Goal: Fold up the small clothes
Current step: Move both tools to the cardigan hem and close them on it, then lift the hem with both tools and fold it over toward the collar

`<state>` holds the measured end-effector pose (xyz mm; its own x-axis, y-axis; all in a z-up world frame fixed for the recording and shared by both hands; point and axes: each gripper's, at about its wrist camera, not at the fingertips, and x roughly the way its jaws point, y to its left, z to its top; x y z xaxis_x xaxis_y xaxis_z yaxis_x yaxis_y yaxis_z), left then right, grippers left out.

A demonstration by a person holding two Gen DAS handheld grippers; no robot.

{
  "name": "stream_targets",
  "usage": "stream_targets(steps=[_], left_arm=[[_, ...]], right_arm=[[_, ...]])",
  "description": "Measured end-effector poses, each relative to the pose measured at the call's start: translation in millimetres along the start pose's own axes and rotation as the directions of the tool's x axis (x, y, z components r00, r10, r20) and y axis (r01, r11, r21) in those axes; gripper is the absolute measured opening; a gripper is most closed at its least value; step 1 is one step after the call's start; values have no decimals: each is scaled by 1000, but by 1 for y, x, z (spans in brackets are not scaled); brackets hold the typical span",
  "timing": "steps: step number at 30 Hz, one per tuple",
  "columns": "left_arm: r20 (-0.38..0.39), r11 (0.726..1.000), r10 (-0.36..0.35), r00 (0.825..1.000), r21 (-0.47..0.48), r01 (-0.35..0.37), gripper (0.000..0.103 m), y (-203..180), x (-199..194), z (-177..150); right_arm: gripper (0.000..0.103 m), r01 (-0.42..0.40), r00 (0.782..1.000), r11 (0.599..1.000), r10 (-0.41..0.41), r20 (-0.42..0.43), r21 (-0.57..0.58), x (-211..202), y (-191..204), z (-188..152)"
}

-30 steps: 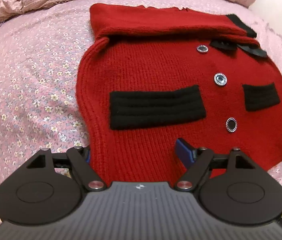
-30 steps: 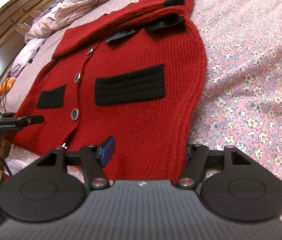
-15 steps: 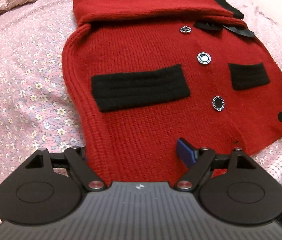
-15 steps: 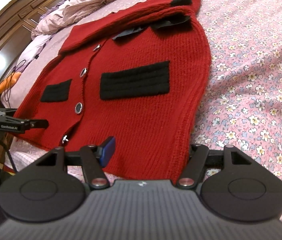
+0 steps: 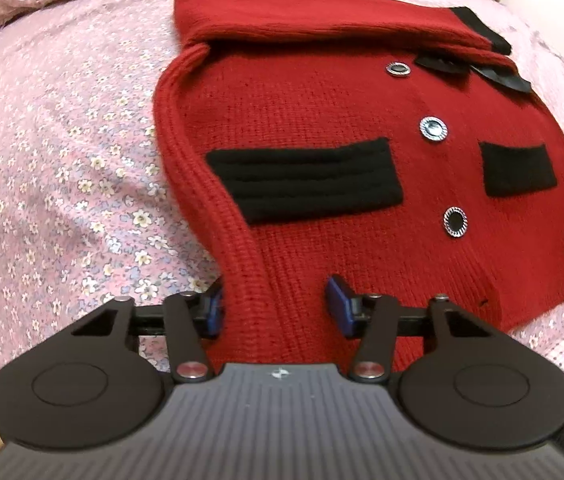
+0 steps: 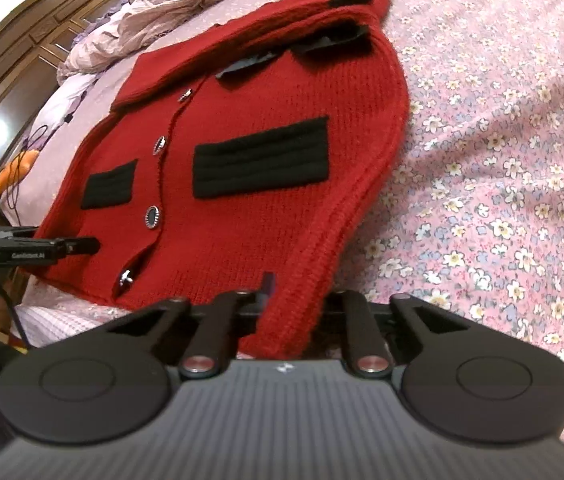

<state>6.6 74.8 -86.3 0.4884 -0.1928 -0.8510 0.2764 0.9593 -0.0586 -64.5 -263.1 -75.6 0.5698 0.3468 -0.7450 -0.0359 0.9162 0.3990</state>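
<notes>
You are pinching the near hem of the red cardigan [image 6: 265, 184] on the bed [image 6: 502, 160] with your right tool [image 6: 294, 300], but your left tool [image 5: 273, 304] is only closing around its corner, so lifting early is risking a crooked fold.

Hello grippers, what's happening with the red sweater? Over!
Right gripper shut on sweater hem. Left gripper closing around other corner. Sweater flat on bed. Nothing blocking.

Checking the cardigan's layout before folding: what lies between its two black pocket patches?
On the red cardigan, the button line: the middle silver button sits between them, clearest in the left wrist view.
</notes>
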Motion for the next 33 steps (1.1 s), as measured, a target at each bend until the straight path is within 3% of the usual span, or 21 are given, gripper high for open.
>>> stream_targets(steps=[2, 7, 17, 33], left_arm=[[9, 1000, 1, 1000, -24, 0, 37, 2, -4, 1], [61, 995, -28, 998, -94, 34, 11, 15, -21, 3], [170, 952, -130, 977, -252, 171, 9, 42, -61, 11], [337, 922, -151, 929, -290, 255, 9, 52, -99, 65]], right_arm=[[12, -23, 999, 1000, 23, 25, 3, -5, 1, 1], [11, -79, 992, 997, 78, 96, 5, -21, 4, 11], [10, -176, 957, 984, 170, 235, 5, -44, 14, 36], [10, -237, 885, 971, 214, 413, 4, -62, 17, 92]])
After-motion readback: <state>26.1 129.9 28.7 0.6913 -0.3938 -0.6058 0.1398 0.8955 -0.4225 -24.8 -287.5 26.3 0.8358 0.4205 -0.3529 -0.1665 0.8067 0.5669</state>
